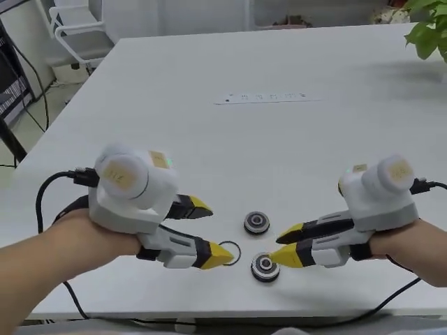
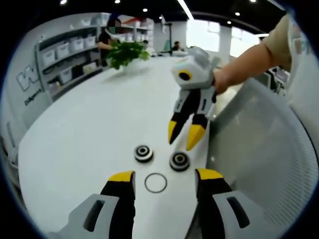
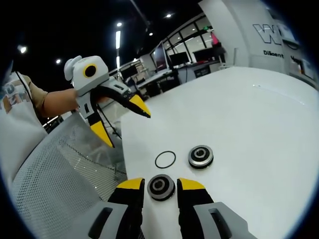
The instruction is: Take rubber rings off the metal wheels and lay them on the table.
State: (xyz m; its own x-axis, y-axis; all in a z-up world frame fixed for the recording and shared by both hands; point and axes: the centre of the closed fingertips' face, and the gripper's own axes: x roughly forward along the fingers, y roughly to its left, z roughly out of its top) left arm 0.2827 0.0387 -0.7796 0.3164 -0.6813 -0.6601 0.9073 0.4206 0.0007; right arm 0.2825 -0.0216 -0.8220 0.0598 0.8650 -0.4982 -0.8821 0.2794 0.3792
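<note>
Two small metal wheels with dark outer bands lie near the table's front edge, one farther (image 1: 256,222) and one nearer (image 1: 265,266). A loose black rubber ring (image 1: 232,252) lies flat left of them. My left gripper (image 1: 213,230) is open; in the left gripper view the ring (image 2: 155,182) lies on the table between its tips. My right gripper (image 1: 284,243) is open too, its tips just right of the nearer wheel. In the right gripper view that wheel (image 3: 161,187) sits between my yellow tips, with the ring (image 3: 165,160) and the other wheel (image 3: 201,156) beyond.
The white table (image 1: 279,153) stretches far ahead, with a white power strip (image 1: 269,98) at its middle. A plant (image 1: 427,28) stands at the far right and a white chair (image 1: 73,31) at the far left. Cables trail off both grippers. The front edge is close.
</note>
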